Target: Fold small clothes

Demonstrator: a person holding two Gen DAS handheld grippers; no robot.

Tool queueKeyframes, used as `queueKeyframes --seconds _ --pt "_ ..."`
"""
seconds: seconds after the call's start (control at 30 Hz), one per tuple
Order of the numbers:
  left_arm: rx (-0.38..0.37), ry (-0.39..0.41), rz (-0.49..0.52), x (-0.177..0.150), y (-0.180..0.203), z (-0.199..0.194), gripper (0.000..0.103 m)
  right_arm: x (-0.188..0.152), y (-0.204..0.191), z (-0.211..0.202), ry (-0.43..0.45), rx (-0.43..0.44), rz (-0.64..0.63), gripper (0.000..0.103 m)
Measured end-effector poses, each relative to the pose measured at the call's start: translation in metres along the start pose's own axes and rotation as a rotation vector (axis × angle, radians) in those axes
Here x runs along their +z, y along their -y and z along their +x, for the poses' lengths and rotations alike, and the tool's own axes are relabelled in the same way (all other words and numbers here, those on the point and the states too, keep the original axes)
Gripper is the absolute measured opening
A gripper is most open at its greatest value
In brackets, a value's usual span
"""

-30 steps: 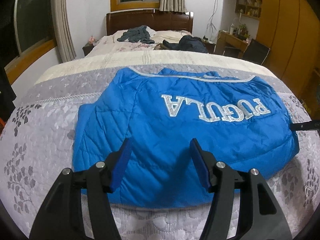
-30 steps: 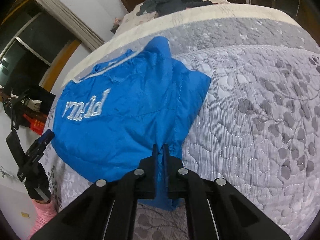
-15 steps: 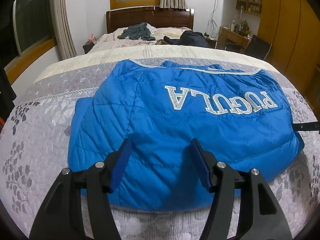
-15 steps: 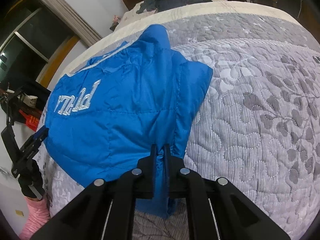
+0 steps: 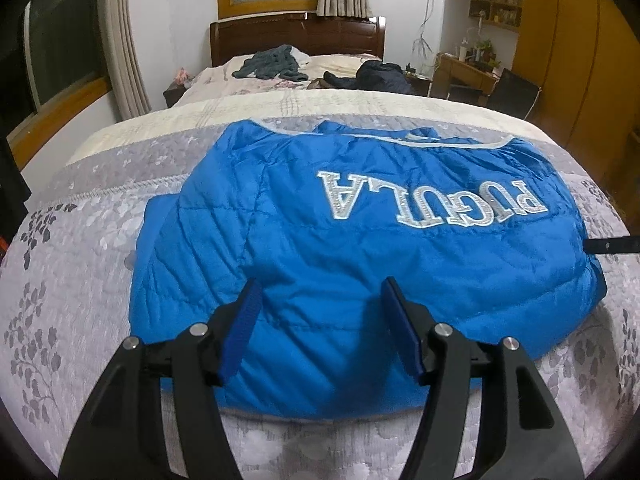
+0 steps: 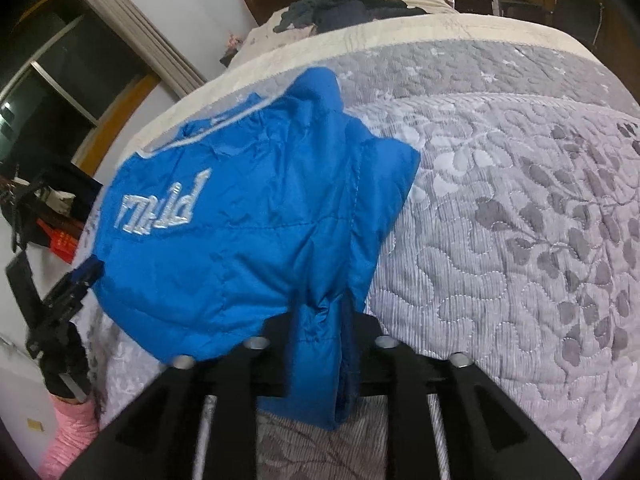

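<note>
One blue quilted jacket (image 5: pixel 360 256) is spread back-up across the grey, leaf-patterned quilt (image 5: pixel 72 280) of a bed, its silver lettering (image 5: pixel 432 204) read upside down from the left wrist view. The left tool (image 5: pixel 320 328) is held wide apart just above the near hem, its blue pads (image 5: pixel 240 328) seen on either side of the fabric without pinching it. In the right wrist view, the same jacket (image 6: pixel 248 232) is seen from its side, with one sleeve (image 6: pixel 320 360) drawn down between the fingers of the right tool (image 6: pixel 320 344). The sleeve is covering the fingertips, so the gap between them cannot be judged exactly, though the fabric appears to be gripped there. A cream band (image 5: pixel 304 104) of bedding is seen beyond the quilt, and dark clothes (image 5: pixel 276 64) are heaped near the wooden headboard (image 5: pixel 296 36). A pink sleeve (image 6: pixel 68 436) is visible at the lower left of the right wrist view, behind the left tool (image 6: pixel 68 292).
</note>
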State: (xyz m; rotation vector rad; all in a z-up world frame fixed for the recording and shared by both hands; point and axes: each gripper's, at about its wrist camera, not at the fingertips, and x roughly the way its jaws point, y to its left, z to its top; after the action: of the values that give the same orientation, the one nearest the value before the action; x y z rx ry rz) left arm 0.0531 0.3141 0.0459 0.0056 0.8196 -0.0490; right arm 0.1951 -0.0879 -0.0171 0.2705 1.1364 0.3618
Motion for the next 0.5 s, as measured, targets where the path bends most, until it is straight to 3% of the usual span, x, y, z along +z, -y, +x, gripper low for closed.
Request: queueKeyframes --seconds 0.23,0.3,0.5 --pt "-0.012 0.009 0.015 0.002 0.011 -0.005 0.064 0.0 0.014 -0.017 0.023 0.04 0.024 0.067" --pt "-0.015 0.009 0.016 0.003 0.014 -0.005 0.064 0.0 0.018 -0.018 0.017 0.047 0.03 0.082" --pt "-0.019 0.014 0.02 0.006 0.019 -0.005 0.065 0.002 0.027 -0.009 -0.006 0.131 0.057 0.088"
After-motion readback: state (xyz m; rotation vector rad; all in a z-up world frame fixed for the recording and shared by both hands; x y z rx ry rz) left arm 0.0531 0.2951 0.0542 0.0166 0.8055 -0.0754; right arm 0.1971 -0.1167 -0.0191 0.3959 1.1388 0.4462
